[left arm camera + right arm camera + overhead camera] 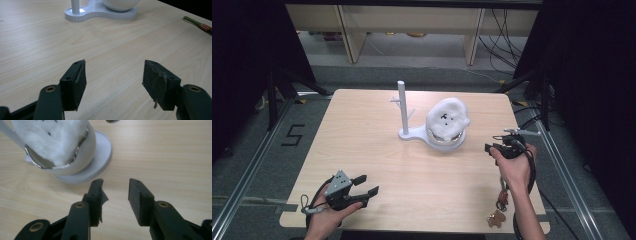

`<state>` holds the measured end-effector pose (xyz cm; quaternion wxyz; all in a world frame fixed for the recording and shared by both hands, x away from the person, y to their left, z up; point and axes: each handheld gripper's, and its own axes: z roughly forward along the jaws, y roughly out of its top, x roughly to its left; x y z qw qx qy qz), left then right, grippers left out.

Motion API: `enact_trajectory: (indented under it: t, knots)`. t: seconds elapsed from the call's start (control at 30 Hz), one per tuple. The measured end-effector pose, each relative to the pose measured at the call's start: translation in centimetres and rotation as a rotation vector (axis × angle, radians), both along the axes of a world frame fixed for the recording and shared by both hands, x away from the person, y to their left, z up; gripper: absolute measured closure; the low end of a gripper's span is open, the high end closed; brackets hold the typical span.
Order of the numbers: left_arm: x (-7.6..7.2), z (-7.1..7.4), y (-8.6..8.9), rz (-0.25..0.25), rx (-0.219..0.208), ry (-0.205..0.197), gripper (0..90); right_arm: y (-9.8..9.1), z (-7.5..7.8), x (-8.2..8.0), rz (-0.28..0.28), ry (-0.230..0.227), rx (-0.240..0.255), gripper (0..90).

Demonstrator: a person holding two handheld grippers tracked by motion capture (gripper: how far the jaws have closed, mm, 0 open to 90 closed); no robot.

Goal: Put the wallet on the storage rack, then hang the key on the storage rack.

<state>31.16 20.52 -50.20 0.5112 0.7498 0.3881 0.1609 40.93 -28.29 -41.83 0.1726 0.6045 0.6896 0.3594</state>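
A white stand (pixel 403 131) with an upright pole (pixel 402 102) sits mid-table. A white bowl (pixel 446 140) rests on its round base. A fluffy white plush with small black dots (pixel 447 117) fills the bowl. My right gripper (pixel 490 148) is just right of the bowl, pointing at it. In the right gripper view its jaws stand open (pixel 116 192) with nothing between them, and the bowl (pixel 75 162) and plush (pixel 52 137) are close ahead. My left gripper (pixel 367 185) rests near the front left, open and empty (pixel 115 80), facing the stand's base (pixel 95 11).
Small brown items and a key-like bunch (pixel 498 212) lie at the table's front right by the person's right forearm. A green and copper stick (pixel 197 23) lies at the right in the left gripper view. Bare wood spans the space between the grippers.
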Motion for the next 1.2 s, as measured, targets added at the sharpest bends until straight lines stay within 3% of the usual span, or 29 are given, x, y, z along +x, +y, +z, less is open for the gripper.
enact_trajectory:
  t: [0.13, 0.2, 0.27, 0.33, 0.37, 0.4, 0.43, 0.47, 0.5, 0.6, 0.63, 0.67, 0.83, 0.87, 0.93, 1.0, 1.07, 1.1, 1.13, 1.2]
  knots:
    - [0.1, 0.0, 0.0, 0.001, -0.003, 0.001, 34.5, -1.1, -0.6, -1.1, -0.036, 0.093, 0.021, 67.6]
    - [0.0, 0.1, 0.1, 0.011, -0.001, 0.000, 34.5, -1.6, -0.9, -1.3, -0.039, 0.104, 0.018, 68.4]
    - [0.1, 0.1, 0.2, 0.007, -0.006, -0.001, 34.5, -1.7, -0.8, -1.7, -0.072, 0.162, 0.046, 69.3]
    - [0.1, 0.2, 0.3, 0.011, 0.003, -0.007, 34.5, -2.1, -1.0, -2.0, -0.072, 0.223, 0.051, 69.6]
    - [0.1, 0.2, 0.3, 0.015, 0.003, -0.006, 34.5, -2.2, -1.1, -2.0, -0.083, 0.233, 0.042, 70.1]
    - [0.2, 0.3, 0.3, 0.017, 0.001, -0.005, 34.5, -2.0, -0.9, -2.3, -0.120, 0.283, 0.075, 70.4]
    - [0.2, 0.3, 0.3, 0.017, 0.002, -0.005, 34.5, -2.8, -1.5, -2.2, -0.077, 0.241, 0.035, 70.4]
    - [0.3, 0.4, 0.3, 0.020, 0.005, -0.001, 34.5, -3.2, -1.3, -2.4, -0.038, 0.290, 0.063, 70.5]
    - [0.3, 0.4, 0.2, 0.017, -0.001, -0.004, 34.4, -3.6, -1.6, -2.5, -0.025, 0.293, 0.043, 70.4]
    - [0.5, 0.7, 0.1, 0.007, 0.013, -0.014, 34.4, -3.8, -1.9, -2.8, -0.043, 0.338, 0.032, 70.2]
    - [0.4, 0.8, 0.1, 0.006, 0.021, -0.016, 34.3, -3.6, -2.1, -2.9, -0.075, 0.356, -0.004, 69.9]
    - [0.4, 0.8, 0.0, 0.005, 0.016, -0.017, 34.3, -3.2, -2.0, -3.2, -0.114, 0.406, 0.026, 69.9]
    - [0.1, 0.9, 0.0, 0.001, 0.010, -0.008, 34.2, -3.3, -2.7, -4.2, -0.113, 0.441, 0.040, 68.9]
    - [0.2, 0.8, 0.1, -0.012, 0.016, -0.020, 34.2, -3.9, -2.9, -4.3, -0.063, 0.433, -0.005, 68.5]
    - [0.1, 0.9, 0.2, -0.003, 0.026, -0.014, 34.2, -3.9, -3.1, -4.6, -0.096, 0.442, -0.018, 68.0]
    - [0.1, 0.8, 0.2, -0.005, 0.023, -0.016, 34.1, -4.3, -3.4, -4.8, -0.084, 0.470, -0.021, 67.7]
    - [0.1, 0.8, 0.2, -0.006, 0.022, -0.014, 34.1, -4.5, -3.6, -5.0, -0.111, 0.489, -0.036, 67.2]
    - [0.2, 0.8, 0.1, -0.012, 0.019, -0.012, 34.1, -4.6, -3.7, -5.1, -0.111, 0.507, -0.018, 66.9]
    - [0.2, 0.8, 0.0, -0.012, 0.015, -0.010, 34.1, -4.3, -3.8, -5.2, -0.152, 0.529, 0.001, 66.5]
    - [0.1, 0.7, 0.0, -0.010, 0.025, -0.010, 34.1, -4.5, -4.2, -5.2, -0.137, 0.530, -0.006, 66.0]
